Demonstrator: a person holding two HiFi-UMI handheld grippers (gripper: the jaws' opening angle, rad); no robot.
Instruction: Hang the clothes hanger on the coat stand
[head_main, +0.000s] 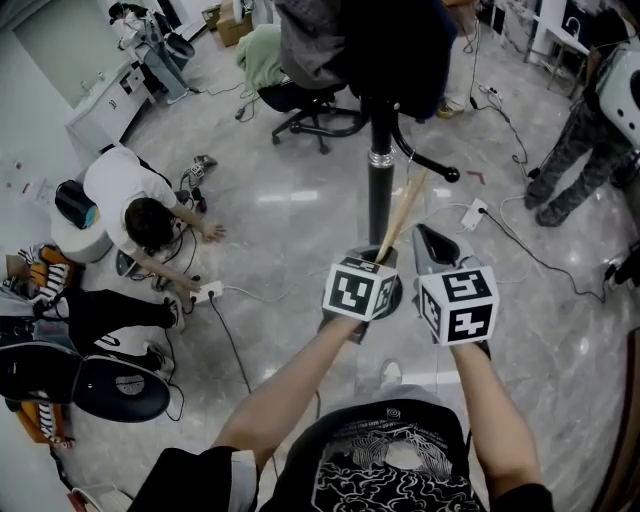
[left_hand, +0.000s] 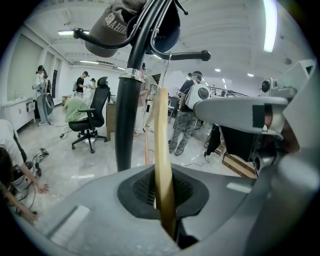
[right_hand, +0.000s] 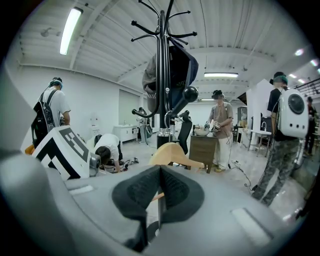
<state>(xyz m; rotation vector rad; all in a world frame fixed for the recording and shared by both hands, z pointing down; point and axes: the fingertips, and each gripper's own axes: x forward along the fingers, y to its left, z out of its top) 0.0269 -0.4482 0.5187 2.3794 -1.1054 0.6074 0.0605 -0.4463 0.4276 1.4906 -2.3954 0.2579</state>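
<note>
L gripper (head_main: 380, 262) clamped on wooden hanger (head_main: 403, 218), just beside coat stand (head_main: 379, 185). R gripper (head_main: 437, 250) jaws together, empty. Step: approach. Next, prob.: lift it over free peg (head_main: 440, 170).

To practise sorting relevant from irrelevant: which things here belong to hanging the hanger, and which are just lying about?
Job in hand: wooden hanger, coat stand, left gripper shut on the hanger.
Lying about: office chair, white power strip, floor cable.
</note>
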